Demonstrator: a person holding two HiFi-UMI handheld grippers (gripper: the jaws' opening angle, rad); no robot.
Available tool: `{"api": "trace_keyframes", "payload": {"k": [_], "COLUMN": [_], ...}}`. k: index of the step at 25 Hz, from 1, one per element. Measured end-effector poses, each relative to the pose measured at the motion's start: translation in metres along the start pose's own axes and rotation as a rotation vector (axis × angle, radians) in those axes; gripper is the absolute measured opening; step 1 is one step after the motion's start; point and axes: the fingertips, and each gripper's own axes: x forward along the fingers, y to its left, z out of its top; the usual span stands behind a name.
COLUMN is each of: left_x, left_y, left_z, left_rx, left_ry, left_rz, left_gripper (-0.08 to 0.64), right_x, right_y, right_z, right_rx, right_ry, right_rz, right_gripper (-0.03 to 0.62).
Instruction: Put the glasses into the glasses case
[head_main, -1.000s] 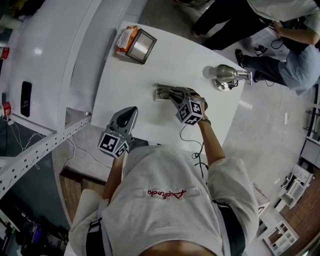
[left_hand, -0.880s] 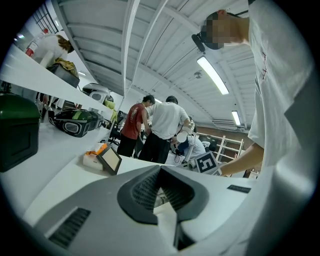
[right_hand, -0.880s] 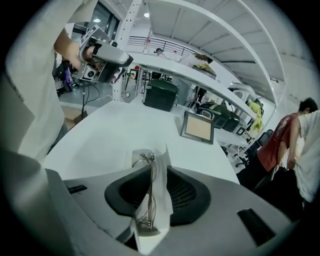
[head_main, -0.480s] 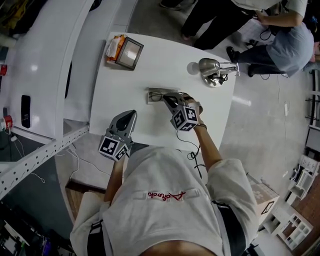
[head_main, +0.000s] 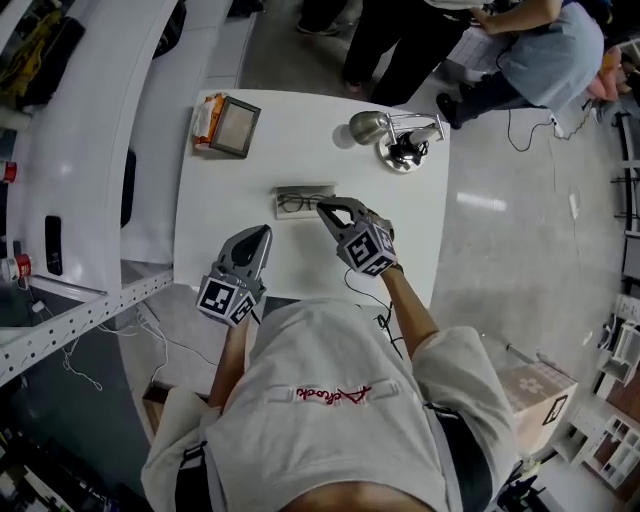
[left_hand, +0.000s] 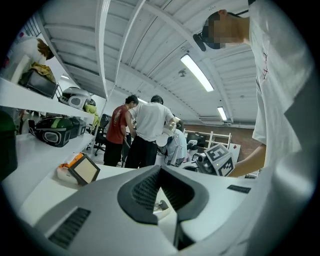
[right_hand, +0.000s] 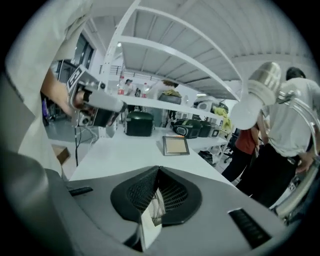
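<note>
- Head view: the glasses case (head_main: 281, 204) lies mid-tabletop (head_main: 410, 240) with its long axis running left to right across me. The glasses (head_main: 298, 203) are lying inside it along that same line, and I can see no lid over them. My right gripper (head_main: 322, 205) has its tips right over the case's right end. My left gripper (head_main: 264, 230) hangs nearer the front edge, apart from the case, which sits ahead of it and a little to its right. The right one is clearly nearer.
- Left gripper view: the jaws are clenched tip to tip with nothing in them. Mostly white tabletop shows through the slit.
- Right gripper view: the jaws are pressed together at the tips here too. In the slit under them sits the pale end of the case, with a dark bit of frame above it. I can't tell whether the tips nip its rim or just hover over it. My read is that the glasses are in, so any closing left to do falls to the right gripper, working along that long axis.
</note>
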Motion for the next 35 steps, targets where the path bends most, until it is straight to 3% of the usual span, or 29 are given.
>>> {"api": "trace_keyframes", "payload": {"k": [6,12,17,25,29,35], "left_x": [0.021,0.038,0.045,0.043,0.024,-0.012], "left_y": [-0.026,-0.047,-0.057,-0.066,-0.070,-0.079], "left_z": [0.006,0.013,0.025,0.038,0.026,0.009], "left_rx": [0.039,0.070,0.116,0.166,0.149,0.139], "left_ry": [0.001,-0.019,-0.026,-0.056,-0.060,-0.066], "left_rz": [-0.023,-0.040,-0.071,-0.115,-0.117,-0.128], "left_gripper": [0.014,0.014,0.014,0.014,0.014,0.014], "right_x": [-0.046,-0.081,-0.108,-0.137,-0.139,-0.146], "right_y": [-0.019,-0.031,-0.040,-0.034,-0.011,0.038], "right_z": [0.031,0.030,0.035,0.046,0.041,0.040], "right_rx": [0.255,0.484,0.610,0.500,0.437,0.417], "right_ry": [-0.229,-0.408,-0.548,-0.564,-0.508,-0.475], "right_rz": [-0.039,-0.050,-0.083,-0.204,-0.236,-0.272], "right_gripper": [0.018,0.018,0.018,0.017,0.017,0.017]}}
